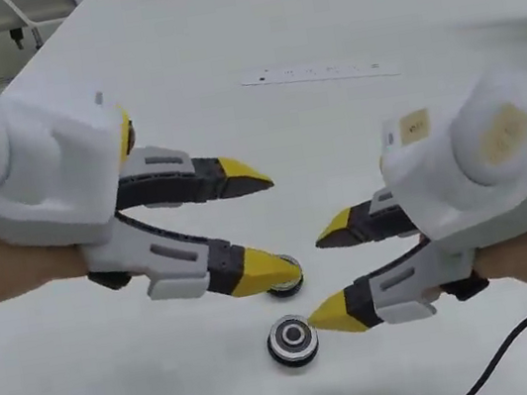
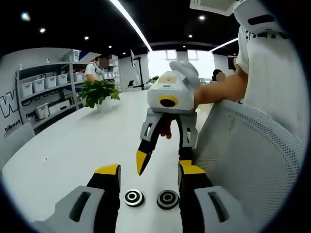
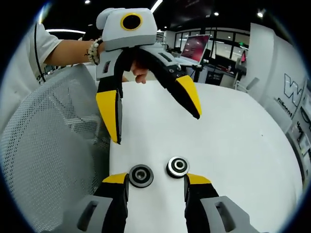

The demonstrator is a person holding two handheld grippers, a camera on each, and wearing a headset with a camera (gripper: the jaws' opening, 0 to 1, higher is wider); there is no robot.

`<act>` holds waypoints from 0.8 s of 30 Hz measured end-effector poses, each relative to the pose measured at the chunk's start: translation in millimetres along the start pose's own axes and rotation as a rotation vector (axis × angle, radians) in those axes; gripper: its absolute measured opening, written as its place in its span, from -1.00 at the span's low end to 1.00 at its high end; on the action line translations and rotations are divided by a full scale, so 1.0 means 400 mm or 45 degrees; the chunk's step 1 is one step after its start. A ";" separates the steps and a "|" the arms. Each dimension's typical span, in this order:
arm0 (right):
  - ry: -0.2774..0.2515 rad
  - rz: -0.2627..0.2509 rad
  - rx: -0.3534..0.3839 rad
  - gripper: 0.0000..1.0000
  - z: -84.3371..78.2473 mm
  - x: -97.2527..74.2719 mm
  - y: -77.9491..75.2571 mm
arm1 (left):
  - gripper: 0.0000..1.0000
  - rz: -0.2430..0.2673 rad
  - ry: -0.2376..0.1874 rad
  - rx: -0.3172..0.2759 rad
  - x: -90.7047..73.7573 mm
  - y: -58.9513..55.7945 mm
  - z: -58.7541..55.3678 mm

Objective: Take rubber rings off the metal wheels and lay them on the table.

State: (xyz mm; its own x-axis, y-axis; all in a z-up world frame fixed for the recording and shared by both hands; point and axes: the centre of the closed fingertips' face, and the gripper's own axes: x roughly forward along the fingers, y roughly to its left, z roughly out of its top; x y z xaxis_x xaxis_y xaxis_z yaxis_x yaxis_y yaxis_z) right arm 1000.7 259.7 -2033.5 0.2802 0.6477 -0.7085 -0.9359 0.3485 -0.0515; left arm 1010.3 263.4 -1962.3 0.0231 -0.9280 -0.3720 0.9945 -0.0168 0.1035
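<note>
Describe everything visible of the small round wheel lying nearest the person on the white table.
The small round metal wheel lies flat on the white table, face up. A black rubber ring still wraps its rim, around a silvery metal face with a dark hub. The open right gripper has its lower yellow tip right beside it; contact is unclear. The second wheel lies apart, just beyond.

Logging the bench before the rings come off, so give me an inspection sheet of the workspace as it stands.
Surface: white table, wheels near its front edge.
Job's things: two metal wheels, side by side; rubber rings apparently on both.
Clutter: white strip, possibly a power strip, far side.
Grippers: left gripper and right gripper open, facing each other, holding nothing.
Cables: dark cable near right gripper.
Surroundings: mesh chair, plant, shelves.
</note>
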 end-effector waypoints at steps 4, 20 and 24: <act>0.004 0.041 0.034 -0.17 -0.020 0.015 0.010 | -0.11 0.015 0.038 -0.045 0.023 -0.011 -0.049; 0.011 0.188 0.144 -0.41 -0.070 0.081 0.071 | -0.42 -0.076 0.150 -0.064 0.079 -0.072 -0.169; 0.005 0.181 0.126 -0.48 -0.071 0.083 0.071 | -0.55 -0.082 0.183 -0.090 0.078 -0.068 -0.200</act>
State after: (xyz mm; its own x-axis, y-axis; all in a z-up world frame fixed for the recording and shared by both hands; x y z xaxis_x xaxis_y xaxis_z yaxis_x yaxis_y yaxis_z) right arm 977.4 271.8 -2078.2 0.1455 0.6929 -0.7062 -0.9403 0.3189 0.1192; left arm 992.1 264.6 -2050.6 -0.0313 -0.8629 -0.5044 0.9990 -0.0432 0.0119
